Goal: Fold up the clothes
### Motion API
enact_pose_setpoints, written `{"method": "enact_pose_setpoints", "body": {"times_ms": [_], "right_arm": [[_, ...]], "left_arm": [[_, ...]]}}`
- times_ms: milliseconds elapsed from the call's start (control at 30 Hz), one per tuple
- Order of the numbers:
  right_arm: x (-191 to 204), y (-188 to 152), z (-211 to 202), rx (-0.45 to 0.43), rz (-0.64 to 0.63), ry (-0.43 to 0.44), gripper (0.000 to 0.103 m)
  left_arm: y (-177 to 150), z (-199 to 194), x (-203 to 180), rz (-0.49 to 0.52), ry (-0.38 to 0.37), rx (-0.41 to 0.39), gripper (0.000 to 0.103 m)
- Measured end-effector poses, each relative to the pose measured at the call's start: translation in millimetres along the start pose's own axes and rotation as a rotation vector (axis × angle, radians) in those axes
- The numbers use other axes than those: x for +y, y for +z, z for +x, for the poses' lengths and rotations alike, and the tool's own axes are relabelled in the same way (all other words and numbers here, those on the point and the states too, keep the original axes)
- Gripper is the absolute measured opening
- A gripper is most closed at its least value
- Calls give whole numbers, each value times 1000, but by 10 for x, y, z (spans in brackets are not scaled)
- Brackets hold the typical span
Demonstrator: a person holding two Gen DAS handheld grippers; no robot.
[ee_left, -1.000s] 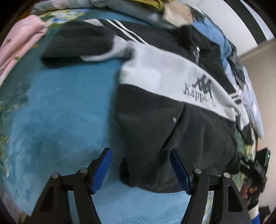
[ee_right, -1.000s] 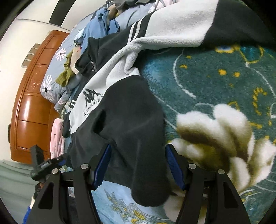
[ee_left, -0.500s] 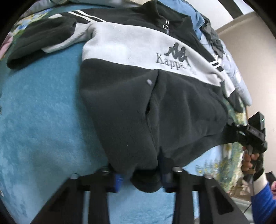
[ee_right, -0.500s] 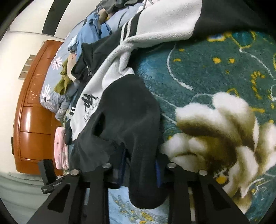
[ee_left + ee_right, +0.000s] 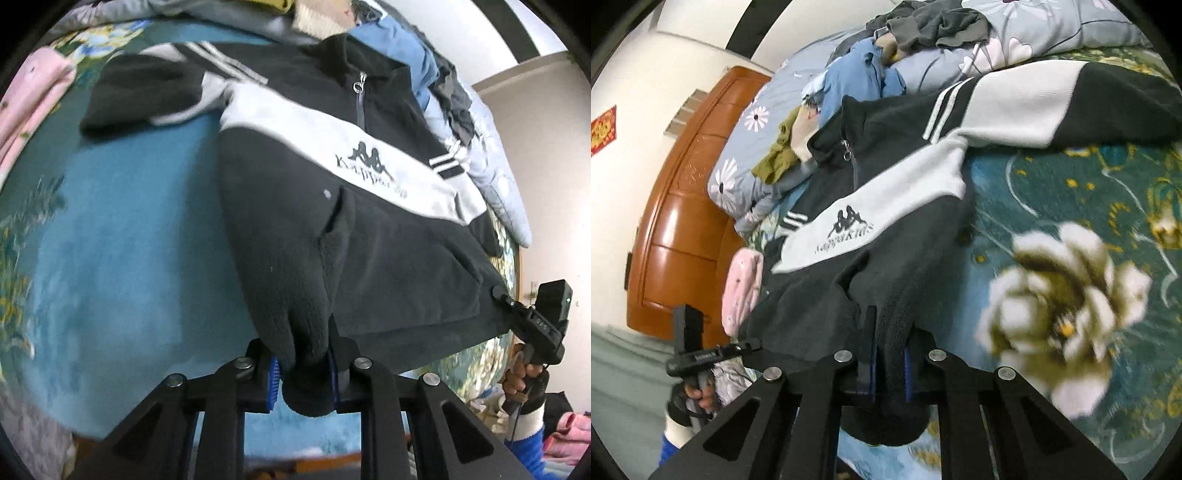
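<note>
My left tool (image 5: 303,373) has its blue pads mostly buried in the fleece jacket (image 5: 369,251) hem, so I can't see the contact faces. The right tool (image 5: 888,365) hides its pads the same way. The chest lettering under the logo is too smeared to read. At nine o'clock in the left view the blanket (image 5: 110,240) pattern blurs out. The pink garment (image 5: 33,99) is cut off at ten o'clock. The heap of clothes (image 5: 923,26) runs past twelve o'clock.
</note>
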State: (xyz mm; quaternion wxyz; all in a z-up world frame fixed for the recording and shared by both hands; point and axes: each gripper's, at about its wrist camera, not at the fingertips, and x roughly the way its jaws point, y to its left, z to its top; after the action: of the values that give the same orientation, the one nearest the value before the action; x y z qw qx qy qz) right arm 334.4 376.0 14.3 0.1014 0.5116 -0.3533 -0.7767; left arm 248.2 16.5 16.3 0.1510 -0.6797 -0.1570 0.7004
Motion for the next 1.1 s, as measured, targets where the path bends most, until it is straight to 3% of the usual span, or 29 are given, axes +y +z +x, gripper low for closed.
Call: {"method": "enact_pose_setpoints", "body": {"times_ms": [167,267,467,567,633,733,867,933,1100], "right_arm": [[-278,-314,125,72,50,-64,10],[-480,-439,297,102,101,-96,10],[-494,-440,366,111,75,-125,10],[-493,-406,377,122,56,-139,11],[-510,-411,343,127,49,-155,15],[-557,-401,203,103,34,-171,31],[-849,-176,-193,-69,113,-210,40],[-1129,-14,-438,-205,228,-198,48],[-1948,294,-921,-524,598,-119,49]], "left_arm": [[-113,259,142,-47,100,81,21],[-108,404,243,-101,101,91,21],[-81,261,379,-153,14,35,34],[-17,80,447,-171,8,-27,35],[-11,-57,534,-192,26,-68,39],[2,-274,641,-205,44,-165,42],[132,-381,649,-223,6,-293,48],[157,-417,638,-236,-25,-345,52],[361,-399,447,-283,-119,-445,58]]}}
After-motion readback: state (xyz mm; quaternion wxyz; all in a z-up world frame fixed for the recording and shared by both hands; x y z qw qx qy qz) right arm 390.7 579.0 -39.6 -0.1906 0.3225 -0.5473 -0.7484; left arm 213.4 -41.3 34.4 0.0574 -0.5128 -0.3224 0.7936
